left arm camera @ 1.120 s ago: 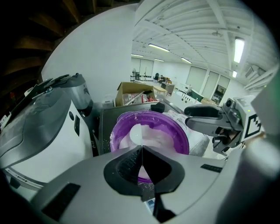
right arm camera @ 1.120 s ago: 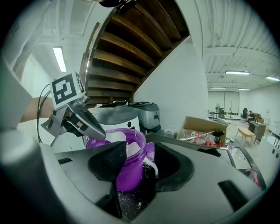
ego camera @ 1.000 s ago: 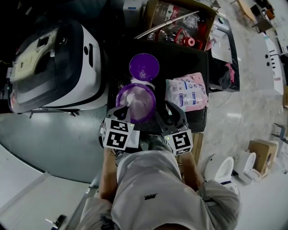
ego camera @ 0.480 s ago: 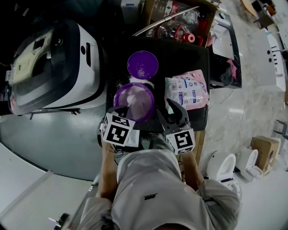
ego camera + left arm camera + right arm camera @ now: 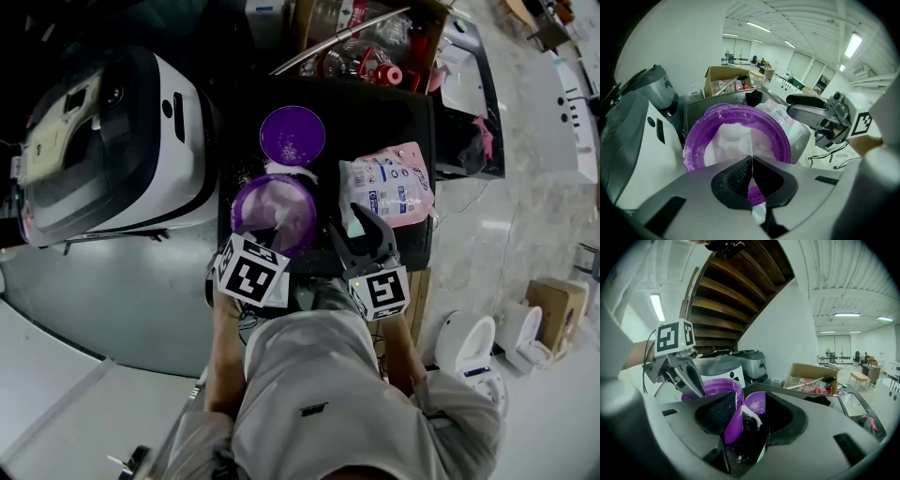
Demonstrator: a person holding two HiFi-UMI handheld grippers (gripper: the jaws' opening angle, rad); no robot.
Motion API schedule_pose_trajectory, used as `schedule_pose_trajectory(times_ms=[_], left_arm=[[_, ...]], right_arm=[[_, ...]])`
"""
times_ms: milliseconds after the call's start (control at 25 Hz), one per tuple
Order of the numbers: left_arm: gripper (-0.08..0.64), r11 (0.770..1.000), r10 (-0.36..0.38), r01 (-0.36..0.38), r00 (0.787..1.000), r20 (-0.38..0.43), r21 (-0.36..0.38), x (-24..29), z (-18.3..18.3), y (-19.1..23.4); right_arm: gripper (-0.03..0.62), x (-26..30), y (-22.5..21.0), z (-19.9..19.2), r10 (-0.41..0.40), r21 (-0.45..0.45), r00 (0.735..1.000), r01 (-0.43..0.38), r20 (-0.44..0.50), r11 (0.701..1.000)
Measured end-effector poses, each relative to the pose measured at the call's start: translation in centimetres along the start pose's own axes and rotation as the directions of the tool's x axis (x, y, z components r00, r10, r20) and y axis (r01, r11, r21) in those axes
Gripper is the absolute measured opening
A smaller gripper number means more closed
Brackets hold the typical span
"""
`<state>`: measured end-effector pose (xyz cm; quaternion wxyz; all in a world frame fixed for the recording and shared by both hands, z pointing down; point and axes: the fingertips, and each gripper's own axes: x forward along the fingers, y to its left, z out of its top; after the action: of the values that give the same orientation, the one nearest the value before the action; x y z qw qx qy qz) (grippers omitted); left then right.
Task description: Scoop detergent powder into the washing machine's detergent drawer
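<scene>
Status: early stage. The purple tub [image 5: 275, 211] stands open on the black table [image 5: 375, 112], with its lid [image 5: 292, 136] laid flat just behind it. The tub is well filled with white powder [image 5: 736, 138]. No powder is seen at the washing machine [image 5: 103, 141], which stands to the left of the table. Whether its drawer is open cannot be told. Steps judged to remain: lift a loaded scoop, carry it left to the drawer, and tip it in.

The left gripper [image 5: 751, 160] has its jaws closed on a thin pale handle [image 5: 758, 213], apparently the scoop's, which runs forward into the powder. This gripper sits at the tub's near rim and points across the tub.

The right gripper [image 5: 750, 414] has its jaws apart with nothing between them. It hovers just right of the tub, near its wall, with no contact visible. A pink bag [image 5: 387, 190] lies beyond it on the table. Some spilled grains [image 5: 286, 169] lie between tub and lid.
</scene>
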<state>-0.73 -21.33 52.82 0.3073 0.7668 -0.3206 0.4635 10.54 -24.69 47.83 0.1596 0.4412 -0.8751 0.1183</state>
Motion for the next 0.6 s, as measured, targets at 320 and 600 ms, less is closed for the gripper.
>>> schedule_pose_trajectory(times_ms=[320, 600], left_arm=[[0.017, 0.996, -0.073, 0.075, 0.996, -0.041, 0.049, 0.8, 0.8, -2.6], [0.017, 0.991, -0.136, 0.136, 0.991, -0.016, 0.01, 0.4, 1.0, -3.7]], right_arm=[[0.196, -0.4, -1.1, 0.3, -0.012, 0.008, 1.0, 0.012, 0.009, 1.0], [0.196, -0.8, -1.4, 0.4, -0.012, 0.011, 1.0, 0.012, 0.014, 1.0]])
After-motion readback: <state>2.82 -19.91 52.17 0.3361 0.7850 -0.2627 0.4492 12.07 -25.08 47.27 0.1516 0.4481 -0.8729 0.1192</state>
